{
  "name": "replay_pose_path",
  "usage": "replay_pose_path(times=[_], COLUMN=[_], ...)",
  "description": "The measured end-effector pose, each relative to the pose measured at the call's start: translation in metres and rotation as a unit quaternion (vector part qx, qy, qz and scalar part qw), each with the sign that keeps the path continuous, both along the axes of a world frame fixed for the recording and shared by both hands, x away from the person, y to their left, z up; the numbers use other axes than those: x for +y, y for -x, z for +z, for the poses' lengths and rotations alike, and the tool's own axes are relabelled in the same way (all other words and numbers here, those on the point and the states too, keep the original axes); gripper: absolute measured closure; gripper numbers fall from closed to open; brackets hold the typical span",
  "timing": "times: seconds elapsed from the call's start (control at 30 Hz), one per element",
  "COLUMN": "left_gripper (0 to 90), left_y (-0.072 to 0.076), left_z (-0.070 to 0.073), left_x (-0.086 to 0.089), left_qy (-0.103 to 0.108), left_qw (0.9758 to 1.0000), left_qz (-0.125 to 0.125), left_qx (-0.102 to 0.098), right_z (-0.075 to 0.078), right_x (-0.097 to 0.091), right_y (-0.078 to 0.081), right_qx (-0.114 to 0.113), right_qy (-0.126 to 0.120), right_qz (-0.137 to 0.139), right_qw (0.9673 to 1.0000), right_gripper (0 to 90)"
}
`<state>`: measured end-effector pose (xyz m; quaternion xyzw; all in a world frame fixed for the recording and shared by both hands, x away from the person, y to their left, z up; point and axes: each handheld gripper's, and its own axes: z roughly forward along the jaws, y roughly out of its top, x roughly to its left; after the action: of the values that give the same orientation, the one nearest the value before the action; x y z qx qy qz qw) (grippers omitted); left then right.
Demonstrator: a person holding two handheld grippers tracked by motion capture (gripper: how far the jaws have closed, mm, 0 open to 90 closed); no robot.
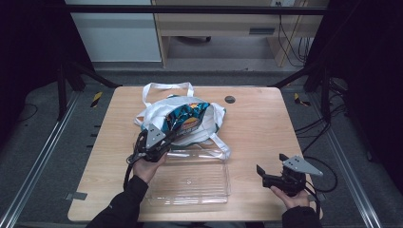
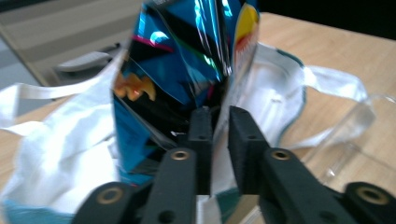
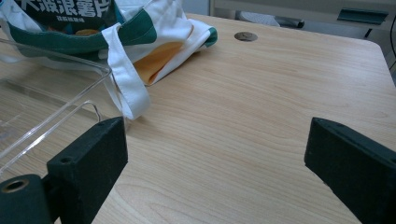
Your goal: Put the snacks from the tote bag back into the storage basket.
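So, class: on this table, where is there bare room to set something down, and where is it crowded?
Free: the bare wood right of the cloth bag and clear tray, up to the right gripper, and the strip along the table left edge. Crowded: the middle, where the left gripper meets the crisp packet.

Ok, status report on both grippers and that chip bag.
Left gripper at chip bag, jaws slightly apart, bag edge between. Bag sits in white tote. Right gripper open over bare table.
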<state>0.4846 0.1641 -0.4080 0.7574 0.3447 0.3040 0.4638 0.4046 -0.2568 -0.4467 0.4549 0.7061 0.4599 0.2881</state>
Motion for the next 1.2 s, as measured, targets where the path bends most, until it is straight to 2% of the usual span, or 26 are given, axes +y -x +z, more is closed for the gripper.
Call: replay_pose_path(times=[0.13, 0.23, 0.3, 0.6, 0.77, 0.97, 1.2], left_gripper=[67.3, 57.8, 53.9, 46.2, 46.1, 51.5, 79.1], left_y=[0.0, 0.0, 0.001, 0.005, -0.002, -0.015, -0.019], left_z=[0.007, 0.012, 0.014, 0.019, 0.019, 0.018, 0.017], left_x=[0.008, 0.011, 0.012, 0.001, -0.007, -0.012, -0.011], left_qy=[0.015, 0.027, 0.029, 0.023, 0.01, 0.022, 0.021], left_qw=[0.9998, 0.9993, 0.9992, 0.9993, 0.9995, 0.9993, 0.9996], left_qz=[0.012, 0.018, 0.02, 0.015, 0.02, 0.027, 0.019], left_qx=[-0.01, -0.015, -0.018, -0.025, -0.022, -0.012, -0.007], right_z=[0.0, 0.0, 0.0, 0.0, -0.001, 0.0, 0.0], right_x=[0.0, 0.0, 0.0, 0.0, 0.0, -0.001, -0.001], right_y=[0.0, 0.0, 0.0, 0.0, -0.001, 0.0, 0.0], right_qx=[0.0, 0.0, 0.0, 0.0, 0.001, 0.001, 0.001], right_qy=[0.0, 0.001, 0.001, 0.001, 0.0, -0.002, -0.002], right_qz=[0.0, 0.0, -0.001, 0.0, 0.0, -0.002, -0.001], right_qw=[1.0, 1.0, 1.0, 1.0, 1.0, 1.0, 1.0], right_gripper=[6.3, 6.3, 6.3, 6.3, 6.3, 6.3, 6.3])
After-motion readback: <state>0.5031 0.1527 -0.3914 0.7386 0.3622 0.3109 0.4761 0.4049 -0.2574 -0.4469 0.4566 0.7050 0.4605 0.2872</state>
